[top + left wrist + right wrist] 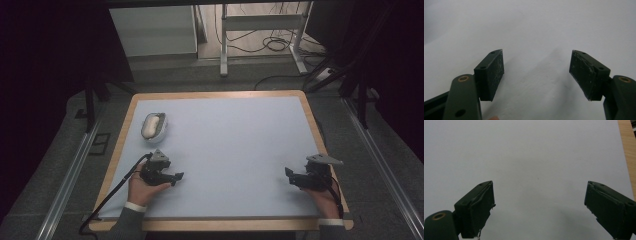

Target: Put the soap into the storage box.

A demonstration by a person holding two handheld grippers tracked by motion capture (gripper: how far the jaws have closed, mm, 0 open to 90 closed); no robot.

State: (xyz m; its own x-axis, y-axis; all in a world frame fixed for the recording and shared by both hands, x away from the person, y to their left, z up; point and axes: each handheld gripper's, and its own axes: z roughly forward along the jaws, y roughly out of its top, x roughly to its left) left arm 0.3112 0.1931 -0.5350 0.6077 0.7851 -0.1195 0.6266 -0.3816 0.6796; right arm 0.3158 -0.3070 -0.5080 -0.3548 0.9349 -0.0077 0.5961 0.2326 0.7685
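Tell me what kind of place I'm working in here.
Probably a lab or recording workbench: a wood-edged table with a pale blue mat, metal frame legs with loose cables behind, dark curtains at the sides.

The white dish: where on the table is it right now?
In the high view the dish sits on the mat's far-left part, near the wooden left edge, just beyond the left gripper and apart from it.
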